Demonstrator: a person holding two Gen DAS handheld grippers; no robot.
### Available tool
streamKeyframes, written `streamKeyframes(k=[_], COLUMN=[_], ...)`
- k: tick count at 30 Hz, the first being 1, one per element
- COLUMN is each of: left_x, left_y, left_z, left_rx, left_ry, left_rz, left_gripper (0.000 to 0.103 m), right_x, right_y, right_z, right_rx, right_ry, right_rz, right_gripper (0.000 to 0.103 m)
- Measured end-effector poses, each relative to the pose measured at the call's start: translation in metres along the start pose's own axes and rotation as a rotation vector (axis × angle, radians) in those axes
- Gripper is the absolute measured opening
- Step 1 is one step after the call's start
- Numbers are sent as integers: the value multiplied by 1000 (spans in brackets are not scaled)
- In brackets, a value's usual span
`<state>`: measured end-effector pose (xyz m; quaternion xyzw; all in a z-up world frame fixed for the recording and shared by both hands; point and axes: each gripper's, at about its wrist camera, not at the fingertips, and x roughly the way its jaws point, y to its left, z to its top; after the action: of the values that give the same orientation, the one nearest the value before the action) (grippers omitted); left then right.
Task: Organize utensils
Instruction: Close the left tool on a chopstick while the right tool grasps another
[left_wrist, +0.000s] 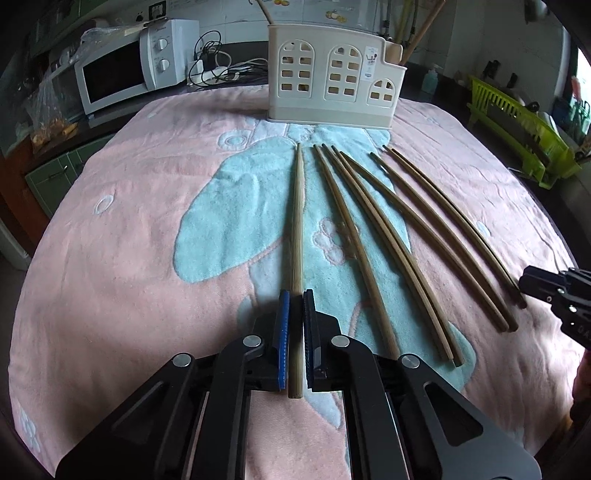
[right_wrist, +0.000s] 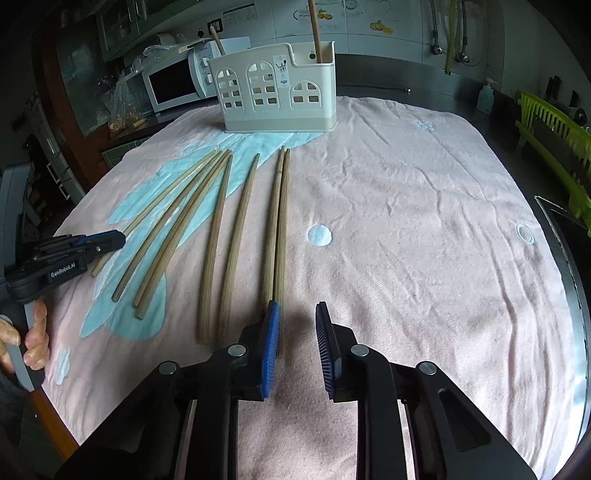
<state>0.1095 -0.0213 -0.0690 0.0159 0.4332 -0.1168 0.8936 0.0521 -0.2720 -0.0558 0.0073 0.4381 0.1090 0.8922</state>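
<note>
Several wooden chopsticks lie side by side on a pink and blue towel (left_wrist: 129, 240). My left gripper (left_wrist: 296, 295) is shut on the leftmost chopstick (left_wrist: 297, 206), which lies along the towel between the blue pads. In the right wrist view that gripper (right_wrist: 118, 238) sits at the left over the same chopstick (right_wrist: 166, 195). My right gripper (right_wrist: 297, 308) is open and empty, just right of the rightmost pair of chopsticks (right_wrist: 277, 221). A cream utensil holder (left_wrist: 332, 85) stands at the far side of the towel; it also shows in the right wrist view (right_wrist: 277, 88), with chopsticks standing in it.
A white microwave (left_wrist: 122, 70) and cables stand at the back left. A green dish rack (left_wrist: 524, 129) is at the right, with a soap bottle (right_wrist: 485, 96) near it. The towel (right_wrist: 406, 221) stretches bare to the right of the chopsticks.
</note>
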Motion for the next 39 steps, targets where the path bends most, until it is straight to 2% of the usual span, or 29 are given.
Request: streamKeyframes(k=[7,12,24,26,29,34,39], left_x=[2,1,1,1,2,1,-9], left_y=[5,5,7,6,7,7,8], left_z=[0,-2,-4,-4,-2,1,3], left_rx=[1,1,-17,-13,-13,-4,-5], left_ry=[12,11,7,10,24,32,-5], left_rz=[-18,-21,-34,-30,-33,-35,-52], left_gripper=[6,6,9,9,7,6,6], right_x=[6,15,19,19,17,-4,-36], right_y=[8,14,22,25,25,26,25], right_z=[3,7,6,5,5,8,22], right_rx=[-33,-56,-104,-124,-128,-132,-139], right_ry=[13,35,19,16,15,-33,-115], right_rz=[-5,-25,-66,-78,-79,-82,-83], right_gripper=[15,15,15,8,7,7,7])
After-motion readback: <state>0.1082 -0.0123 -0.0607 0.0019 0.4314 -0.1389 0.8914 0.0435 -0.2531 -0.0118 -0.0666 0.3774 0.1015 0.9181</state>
